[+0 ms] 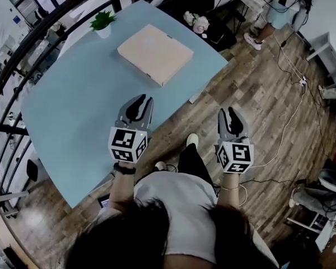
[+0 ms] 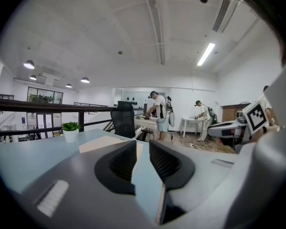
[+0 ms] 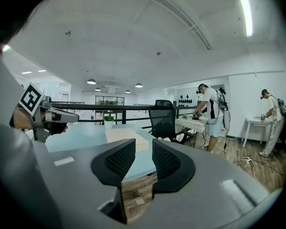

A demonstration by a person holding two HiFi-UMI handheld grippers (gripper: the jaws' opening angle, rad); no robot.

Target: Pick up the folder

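Note:
The folder [image 1: 155, 53], a flat tan square, lies on the far part of the light blue table [image 1: 73, 111]. My left gripper [image 1: 139, 102] hovers over the table's near right part, well short of the folder, its jaws a small way apart with nothing between them. My right gripper [image 1: 232, 114] hangs over the wooden floor beyond the table's edge, also slightly open and empty. In the left gripper view the folder [image 2: 97, 143] shows just beyond the jaws [image 2: 143, 147]. In the right gripper view the folder [image 3: 126, 136] lies ahead, left of the gripper [image 3: 144, 149].
A small potted plant [image 1: 103, 22] stands behind the folder, and flowers [image 1: 196, 22] sit at the table's far corner. A black railing [image 1: 22, 55] runs along the table's left side. An office chair [image 3: 163, 116] and people at desks [image 1: 274, 10] are beyond. Cables [image 1: 294, 72] trail over the floor.

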